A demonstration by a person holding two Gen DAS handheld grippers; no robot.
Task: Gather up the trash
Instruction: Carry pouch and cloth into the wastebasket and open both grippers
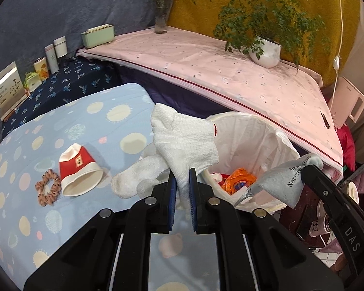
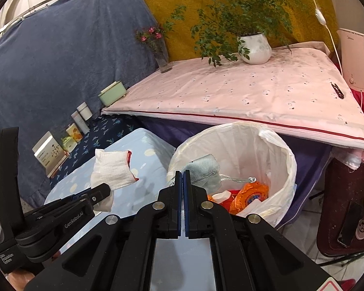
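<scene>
My left gripper (image 1: pixel 182 181) is shut on a white work glove (image 1: pixel 182 135) with a red cuff edge, held up beside the bin; the glove also shows in the right wrist view (image 2: pixel 114 169). My right gripper (image 2: pixel 183 178) is shut on a pale grey-blue drawstring pouch (image 2: pixel 203 169) at the rim of the white-lined trash bin (image 2: pixel 279 145); the pouch reads "Narcissu" in the left wrist view (image 1: pixel 286 179). The bin (image 1: pixel 259 133) holds an orange wrapper (image 1: pixel 240 181) and other scraps. A red-and-white paper cup (image 1: pixel 78 172) lies on its side on the blue dotted cloth.
A brown scrunchie (image 1: pixel 48 190) lies left of the cup. A pink-covered table (image 1: pixel 230 72) carries a potted plant (image 1: pixel 267 51) and a flower vase (image 1: pixel 161 17). Tins and a green box (image 1: pixel 98 35) line the far left. A kettle (image 2: pixel 356 58) stands at right.
</scene>
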